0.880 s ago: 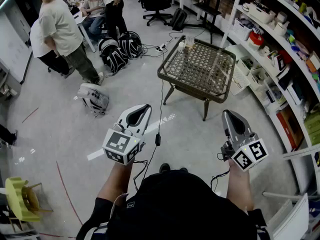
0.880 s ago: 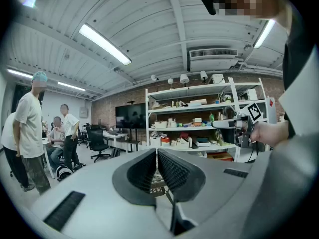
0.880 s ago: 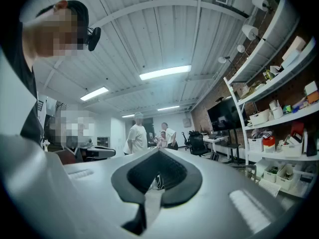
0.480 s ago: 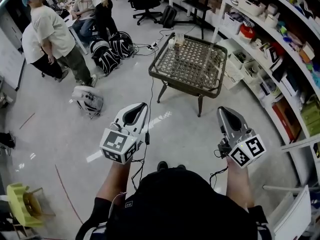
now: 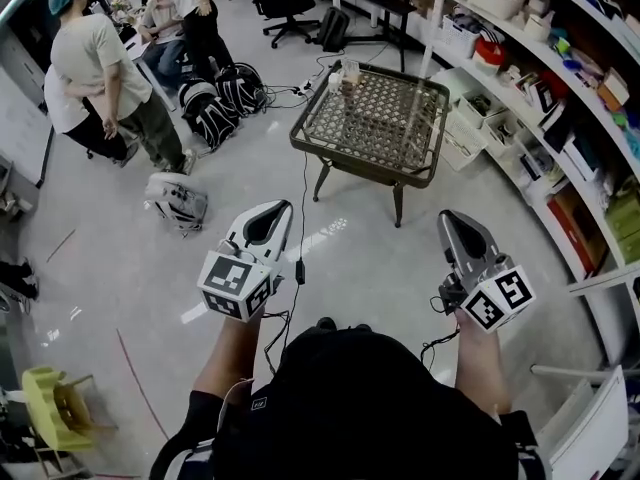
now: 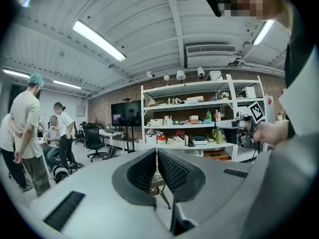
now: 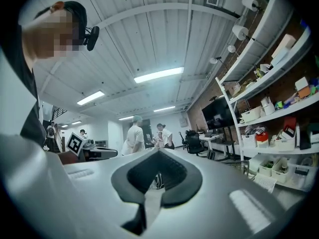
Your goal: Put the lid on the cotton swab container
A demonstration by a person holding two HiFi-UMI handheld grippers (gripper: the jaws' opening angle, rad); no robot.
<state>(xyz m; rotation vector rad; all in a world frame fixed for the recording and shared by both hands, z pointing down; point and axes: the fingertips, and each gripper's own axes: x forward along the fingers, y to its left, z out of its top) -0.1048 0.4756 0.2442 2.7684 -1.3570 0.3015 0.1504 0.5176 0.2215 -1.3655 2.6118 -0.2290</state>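
A small clear container (image 5: 349,75) stands on the far corner of a low table (image 5: 400,163) with a dark lattice top, well ahead of me. From here I cannot make out any lid. My left gripper (image 5: 279,208) is held out in front at waist height, jaws shut with nothing between them; the left gripper view shows its pads (image 6: 155,151) pressed together. My right gripper (image 5: 447,216) is level with it on the right, also shut and empty (image 7: 158,152). Both are far short of the table.
Long shelves (image 5: 560,88) packed with boxes run along the right. Several people (image 5: 95,68) stand at the back left beside backpacks (image 5: 225,93) on the floor. A white bag (image 5: 178,200) and a cable (image 5: 305,208) lie between me and the table. A yellow chair (image 5: 50,408) sits at lower left.
The head view has shifted, and the table and shelves now sit higher and further left in the picture. Both grippers stay shut and held out in front as before.
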